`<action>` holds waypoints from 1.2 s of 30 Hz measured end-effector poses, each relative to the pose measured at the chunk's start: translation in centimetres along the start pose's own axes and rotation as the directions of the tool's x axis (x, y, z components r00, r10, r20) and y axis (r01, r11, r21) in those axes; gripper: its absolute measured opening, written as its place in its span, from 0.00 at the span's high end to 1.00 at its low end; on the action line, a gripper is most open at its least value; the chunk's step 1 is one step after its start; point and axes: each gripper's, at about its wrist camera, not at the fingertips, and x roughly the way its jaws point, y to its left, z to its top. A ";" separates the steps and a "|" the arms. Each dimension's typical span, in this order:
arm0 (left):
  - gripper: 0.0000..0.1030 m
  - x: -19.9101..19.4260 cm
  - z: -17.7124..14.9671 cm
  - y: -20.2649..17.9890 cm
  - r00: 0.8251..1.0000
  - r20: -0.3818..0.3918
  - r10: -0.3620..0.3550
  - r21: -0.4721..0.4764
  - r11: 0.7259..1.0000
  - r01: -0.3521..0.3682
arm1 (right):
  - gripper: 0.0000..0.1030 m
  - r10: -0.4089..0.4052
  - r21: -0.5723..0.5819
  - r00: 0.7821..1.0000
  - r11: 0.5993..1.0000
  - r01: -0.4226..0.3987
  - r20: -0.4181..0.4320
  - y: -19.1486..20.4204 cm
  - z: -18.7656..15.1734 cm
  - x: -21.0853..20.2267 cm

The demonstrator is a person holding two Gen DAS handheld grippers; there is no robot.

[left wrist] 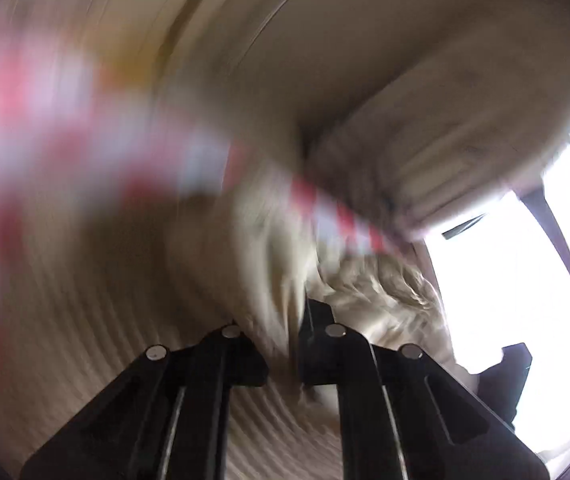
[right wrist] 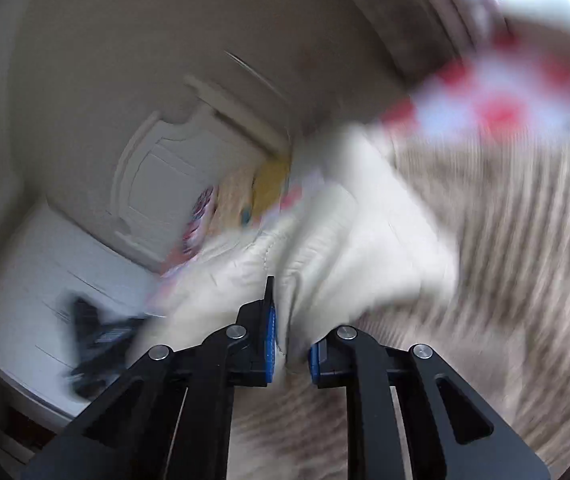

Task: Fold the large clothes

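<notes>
A large cream garment (left wrist: 269, 264) hangs bunched between my grippers over a beige ribbed bed cover (left wrist: 85, 320). My left gripper (left wrist: 283, 344) is shut on a fold of it. In the right wrist view the same cream garment (right wrist: 341, 240) runs up from my right gripper (right wrist: 291, 344), whose blue-padded jaws are shut on its edge. Both views are heavily motion-blurred.
A red-and-white patterned cloth (left wrist: 45, 120) lies across the bed and also shows in the right wrist view (right wrist: 505, 100). A bright window (left wrist: 525, 260) is at the right. A white headboard (right wrist: 165, 184), a white cabinet (right wrist: 45, 280) and a dark object (right wrist: 93, 344) are at the left.
</notes>
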 end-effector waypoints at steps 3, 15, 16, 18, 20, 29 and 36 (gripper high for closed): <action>0.91 -0.3 -4.2 -3.8 0.991 0.056 0.123 0.331 0.934 -0.134 | 0.85 -0.121 -0.272 0.989 0.952 0.141 0.087 2.8 -1.3 -1.0; 0.34 2.1 -6.2 0.7 0.927 -0.173 0.334 0.274 0.920 -0.281 | 0.20 -0.123 -0.141 0.979 0.985 0.101 -0.160 -2.4 -3.7 -2.6; 0.27 1.2 -6.0 0.6 0.921 -0.154 0.357 0.249 0.916 -0.314 | 0.20 -0.138 -0.169 0.983 0.979 0.117 -0.123 -1.7 -3.2 -3.2; 0.25 -1.9 -4.9 -0.1 0.909 -0.035 0.415 0.207 0.893 -0.400 | 0.20 -0.167 -0.245 0.986 0.956 0.158 -0.017 -0.2 -2.4 -4.4; 0.16 -3.9 -4.1 -2.2 0.892 0.097 0.442 0.197 0.870 -0.453 | 0.20 -0.148 -0.289 0.989 0.946 0.148 0.024 1.7 -1.5 -4.4; 0.04 2.6 -1.9 -8.8 0.902 0.138 0.409 0.382 0.818 -0.430 | 0.20 -0.320 -0.534 0.931 0.825 0.183 -0.175 5.6 -5.6 4.8; 0.02 7.8 -5.7 0.3 0.908 -0.158 0.388 0.263 0.903 -0.340 | 0.17 -0.309 -0.597 0.933 0.789 0.143 -0.185 0.9 -8.5 6.1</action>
